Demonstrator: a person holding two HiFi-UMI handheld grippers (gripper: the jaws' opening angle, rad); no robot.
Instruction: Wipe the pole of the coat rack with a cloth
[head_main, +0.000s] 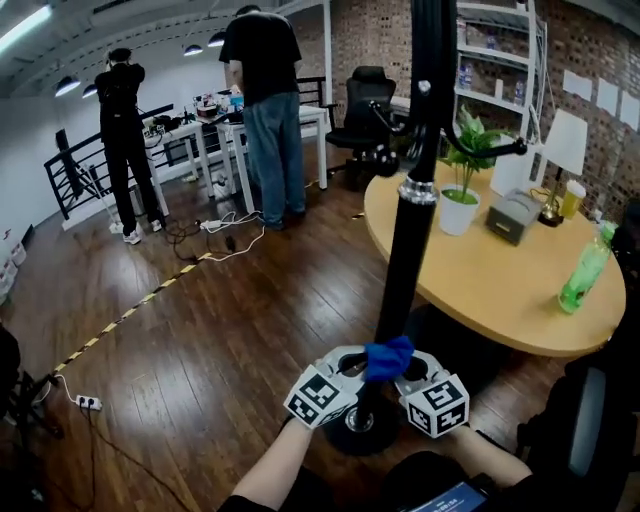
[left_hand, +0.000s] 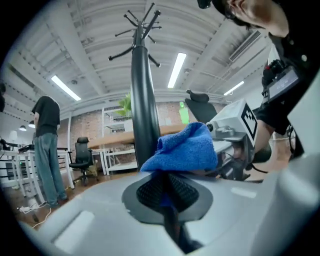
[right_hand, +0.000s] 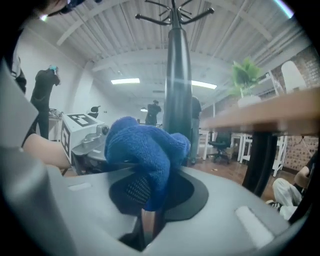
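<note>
The coat rack's black pole (head_main: 405, 250) rises from its round base (head_main: 358, 428) on the wooden floor. Low on the pole, a blue cloth (head_main: 388, 358) is bunched against its near side. My left gripper (head_main: 362, 370) and my right gripper (head_main: 410, 372) meet there, both shut on the cloth. In the left gripper view the cloth (left_hand: 185, 150) is pinched in the left gripper (left_hand: 167, 195), right of the pole (left_hand: 144, 100). The right gripper view has the cloth (right_hand: 145, 150) clamped in the right gripper (right_hand: 147, 202), just in front of the pole (right_hand: 179, 85).
A round wooden table (head_main: 500, 290) stands close to the right of the pole, carrying a potted plant (head_main: 462, 190), a green bottle (head_main: 585, 270) and a lamp (head_main: 562, 150). Two people (head_main: 262, 100) stand at desks at the back. Cables (head_main: 215, 240) lie on the floor.
</note>
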